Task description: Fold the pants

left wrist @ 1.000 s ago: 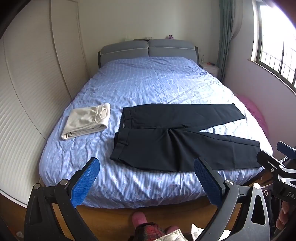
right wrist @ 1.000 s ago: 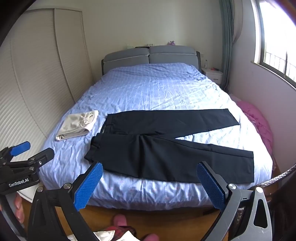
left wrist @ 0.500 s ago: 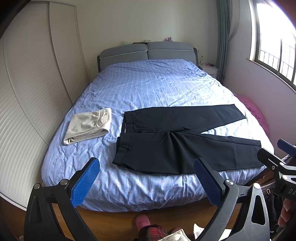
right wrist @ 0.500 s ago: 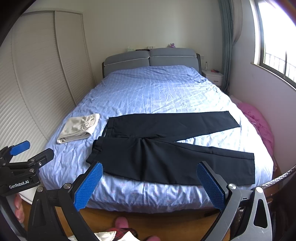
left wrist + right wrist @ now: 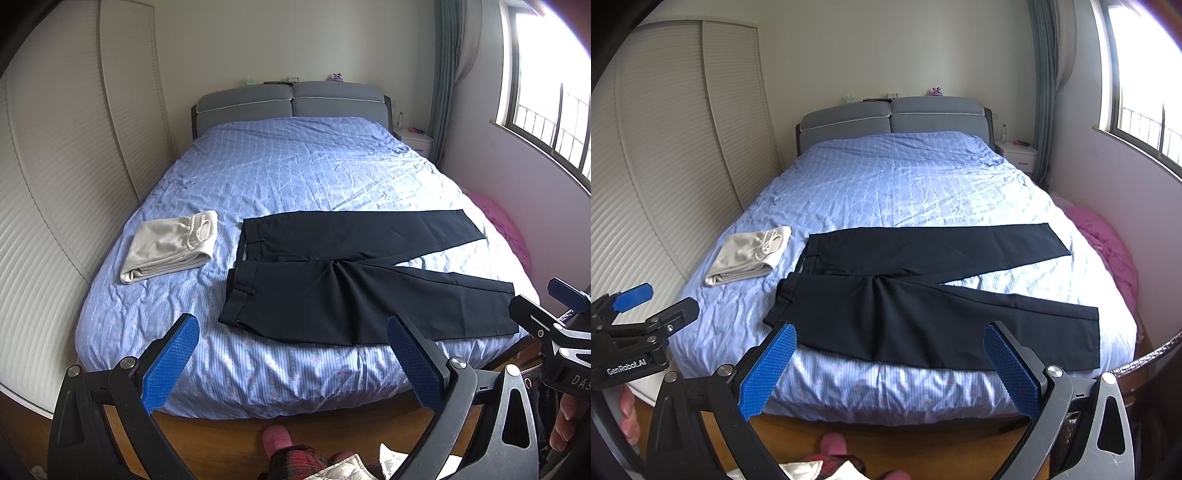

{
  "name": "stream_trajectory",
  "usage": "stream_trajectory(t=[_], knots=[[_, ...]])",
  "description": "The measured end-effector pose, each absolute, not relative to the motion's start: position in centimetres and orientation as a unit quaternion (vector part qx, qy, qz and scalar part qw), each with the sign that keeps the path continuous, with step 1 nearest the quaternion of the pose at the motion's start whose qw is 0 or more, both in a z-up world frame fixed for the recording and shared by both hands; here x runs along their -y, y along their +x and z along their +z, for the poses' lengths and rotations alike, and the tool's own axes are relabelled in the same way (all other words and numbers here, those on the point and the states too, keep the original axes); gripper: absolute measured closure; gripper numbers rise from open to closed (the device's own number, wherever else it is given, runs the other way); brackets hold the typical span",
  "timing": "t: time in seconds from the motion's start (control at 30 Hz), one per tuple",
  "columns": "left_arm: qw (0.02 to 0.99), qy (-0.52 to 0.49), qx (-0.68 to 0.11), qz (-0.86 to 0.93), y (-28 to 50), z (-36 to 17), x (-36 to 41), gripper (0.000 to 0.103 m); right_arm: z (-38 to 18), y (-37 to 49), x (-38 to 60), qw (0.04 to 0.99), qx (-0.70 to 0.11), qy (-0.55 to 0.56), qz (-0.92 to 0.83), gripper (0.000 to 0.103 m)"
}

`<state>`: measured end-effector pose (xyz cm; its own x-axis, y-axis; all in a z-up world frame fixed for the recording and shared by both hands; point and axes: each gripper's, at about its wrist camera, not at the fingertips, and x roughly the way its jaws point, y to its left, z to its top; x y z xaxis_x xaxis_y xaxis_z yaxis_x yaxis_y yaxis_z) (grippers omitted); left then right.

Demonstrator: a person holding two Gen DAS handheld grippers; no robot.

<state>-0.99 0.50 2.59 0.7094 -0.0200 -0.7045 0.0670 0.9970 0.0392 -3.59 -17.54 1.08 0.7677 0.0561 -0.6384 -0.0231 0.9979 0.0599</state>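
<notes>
Black pants (image 5: pixel 354 280) lie flat across the near part of the bed (image 5: pixel 295 173), waistband to the left, both legs spread apart toward the right; they also show in the right wrist view (image 5: pixel 923 306). My left gripper (image 5: pixel 291 358) is open and empty, held above the floor short of the bed's foot edge. My right gripper (image 5: pixel 890 365) is open and empty at the same distance, to the right of the left one. Each gripper shows at the edge of the other's view.
A folded beige garment (image 5: pixel 170 245) lies on the bed left of the pants. A pink heap (image 5: pixel 1108 247) lies by the right wall under the window. Louvred wardrobe doors (image 5: pixel 66 155) line the left side. A nightstand (image 5: pixel 1015 151) stands by the headboard.
Both views have tilted slightly upward, so the bed and pants sit lower in frame. The grippers stay open and the pants have not moved.
</notes>
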Motion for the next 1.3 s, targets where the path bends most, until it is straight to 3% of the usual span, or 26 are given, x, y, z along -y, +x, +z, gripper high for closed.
stream_trajectory(t=[1.3], knots=[[0.922,0.007,-0.386,-0.013,-1.0,1.8,-0.9,0.000,0.4,-3.0,17.9,0.933,-0.358,0.023,0.030,0.001]])
